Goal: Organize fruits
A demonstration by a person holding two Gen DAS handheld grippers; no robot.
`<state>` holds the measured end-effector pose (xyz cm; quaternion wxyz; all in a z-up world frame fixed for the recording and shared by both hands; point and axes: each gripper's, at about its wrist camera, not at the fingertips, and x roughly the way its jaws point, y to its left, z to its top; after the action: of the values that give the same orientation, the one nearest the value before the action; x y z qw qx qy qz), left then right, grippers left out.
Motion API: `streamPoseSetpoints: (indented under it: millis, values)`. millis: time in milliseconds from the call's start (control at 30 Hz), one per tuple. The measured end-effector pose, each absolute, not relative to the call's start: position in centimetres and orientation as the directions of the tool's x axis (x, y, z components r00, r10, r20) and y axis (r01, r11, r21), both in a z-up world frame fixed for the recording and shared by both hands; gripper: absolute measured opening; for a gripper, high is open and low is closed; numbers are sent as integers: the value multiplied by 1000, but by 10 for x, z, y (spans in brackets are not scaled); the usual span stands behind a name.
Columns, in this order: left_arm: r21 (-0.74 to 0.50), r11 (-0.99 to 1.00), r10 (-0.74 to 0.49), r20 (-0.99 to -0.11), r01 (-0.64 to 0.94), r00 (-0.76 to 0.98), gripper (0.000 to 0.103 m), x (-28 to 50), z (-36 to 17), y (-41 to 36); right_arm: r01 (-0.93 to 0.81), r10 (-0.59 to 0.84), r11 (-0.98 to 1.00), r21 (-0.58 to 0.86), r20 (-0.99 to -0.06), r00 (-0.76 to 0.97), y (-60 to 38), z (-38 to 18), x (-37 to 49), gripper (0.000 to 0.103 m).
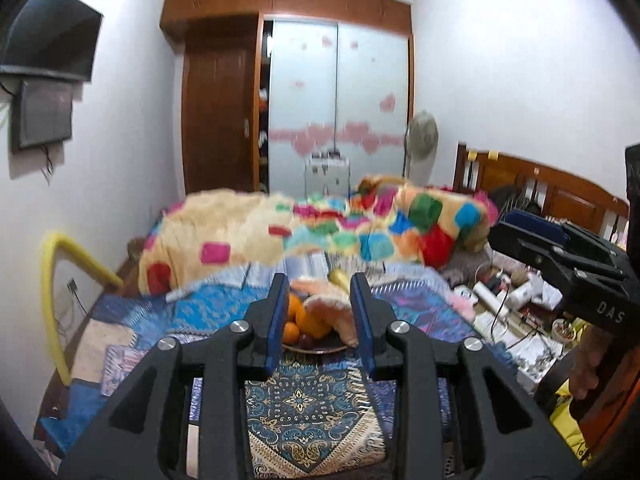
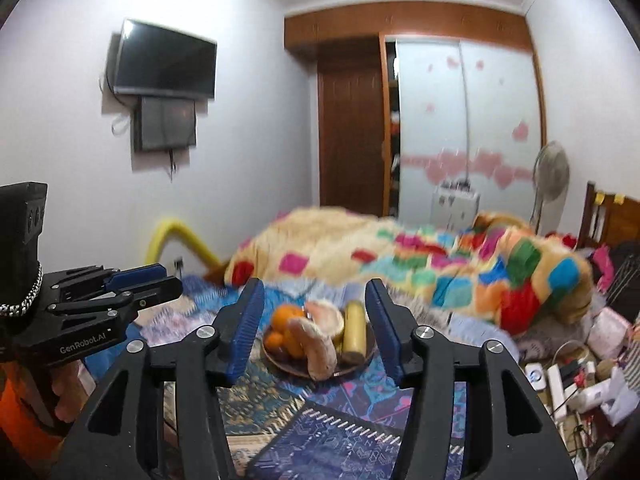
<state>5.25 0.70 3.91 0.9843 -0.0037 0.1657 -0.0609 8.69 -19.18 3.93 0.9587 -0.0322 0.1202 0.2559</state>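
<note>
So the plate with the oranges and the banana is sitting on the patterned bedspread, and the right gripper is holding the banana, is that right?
Not quite. The right gripper holds nothing: the right wrist view shows its blue fingers apart with only air between them. The banana lies on the plate with the oranges, on the patterned bedspread.

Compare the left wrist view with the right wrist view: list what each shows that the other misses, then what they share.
Only the left wrist view: the right gripper at the right edge and the long headboard.

Only the right wrist view: the left gripper at the left edge and the banana full length on the plate.

Both: the plate of fruit with oranges on the patterned cloth, the checked blanket, the wall TV, the fan and the wardrobe.
</note>
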Motion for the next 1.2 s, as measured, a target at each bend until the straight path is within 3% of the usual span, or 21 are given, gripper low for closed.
streamPoseSetpoints:
  millis: [33, 100, 200, 467, 567, 700, 1200]
  values:
    - [-25, 993, -120, -307, 118, 944, 38, 43, 44, 7, -496, 483, 868, -1, -225, 846, -193, 43, 76, 52]
    - [-18, 994, -108, -261, 107, 959, 53, 23, 52, 5, -496, 486, 868, 2, -196, 851, -194, 48, 59, 57]
    - [-10, 996, -91, -210, 91, 973, 60, -3, 58, 4, -485, 479, 874, 2, -164, 862, -194, 49, 38, 62]
    - [-9, 998, -65, -168, 64, 984, 90, -34, 56, 1, -421, 419, 907, 1, -100, 902, -197, 47, 9, 95]
    - [-7, 998, -60, -163, 60, 985, 93, -37, 54, 0, -415, 414, 910, 9, -88, 906, -199, 47, 5, 103]
    - [-18, 998, -55, -166, 53, 985, 99, -36, 50, 0, -386, 384, 922, -10, -74, 920, -198, 46, -1, 103]
    - [-9, 999, -45, -170, 45, 984, 103, -29, 43, -4, -372, 372, 928, 16, -87, 924, -200, 39, -2, 103]
